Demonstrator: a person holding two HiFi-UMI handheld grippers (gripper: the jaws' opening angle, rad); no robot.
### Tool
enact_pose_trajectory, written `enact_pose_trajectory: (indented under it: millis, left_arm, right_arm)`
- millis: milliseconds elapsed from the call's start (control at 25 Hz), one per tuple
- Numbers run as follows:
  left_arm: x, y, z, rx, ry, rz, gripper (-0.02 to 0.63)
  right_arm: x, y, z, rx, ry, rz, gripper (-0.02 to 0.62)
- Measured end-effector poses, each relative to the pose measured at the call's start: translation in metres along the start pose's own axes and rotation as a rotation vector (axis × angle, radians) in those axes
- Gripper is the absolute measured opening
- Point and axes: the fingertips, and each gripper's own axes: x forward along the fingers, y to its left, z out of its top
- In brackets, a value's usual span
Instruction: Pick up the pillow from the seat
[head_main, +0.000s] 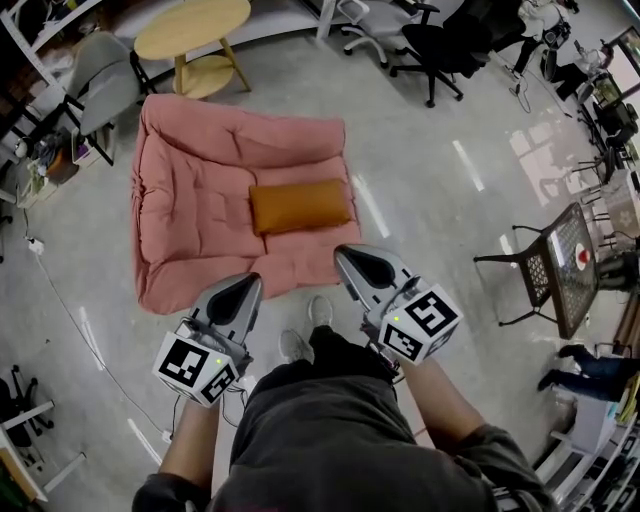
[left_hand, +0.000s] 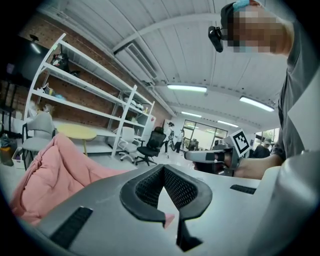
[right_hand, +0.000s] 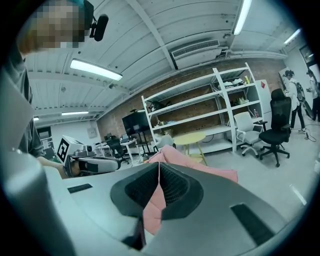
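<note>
An orange-brown pillow (head_main: 300, 205) lies across the middle of a pink padded floor seat (head_main: 190, 190), seen in the head view. Both grippers hover close to my body, short of the seat's near edge and apart from the pillow. The left gripper (head_main: 246, 287) points at the seat's front edge, jaws together and empty. The right gripper (head_main: 350, 256) is just past the seat's front right corner, also shut on nothing. In the left gripper view the left gripper (left_hand: 162, 168) has the pink seat (left_hand: 55, 170) to its left. The right gripper (right_hand: 158, 165) looks over the seat (right_hand: 210, 174).
A round wooden table (head_main: 192, 30) and a grey chair (head_main: 100, 85) stand beyond the seat. Black office chairs (head_main: 440, 50) are at the far right, a black mesh chair (head_main: 555, 265) at the right edge. My shoes (head_main: 305, 330) are on the floor by the seat.
</note>
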Motion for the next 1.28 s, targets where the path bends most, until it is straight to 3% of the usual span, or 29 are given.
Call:
enact_pose_trajectory:
  millis: [360,680,800,960,1280]
  left_arm:
    - [0.067,0.045,-0.018,-0.042,0.066,0.036,0.0]
    - [0.135,0.082,-0.059,-0.091,0.153,0.101,-0.002]
    - [0.163,0.101,-0.071,-0.119,0.172,0.124,-0.001]
    - [0.189,0.117,-0.085,-0.147,0.198,0.141,0.0]
    - [0.201,0.135,-0.121,-0.208,0.264,0.194,-0.001]
  right_arm:
    - [0.066,-0.086,-0.015,-0.109,0.061,0.017,0.014]
    - [0.138,-0.176,-0.073,-0.049,0.179,0.106,0.019]
    - [0.164,-0.205,-0.094,-0.038,0.231,0.141,0.12]
    - [0.194,-0.236,-0.13,-0.049,0.303,0.188,0.145]
    - [0.255,-0.279,-0.244,-0.103,0.508,0.318,0.242]
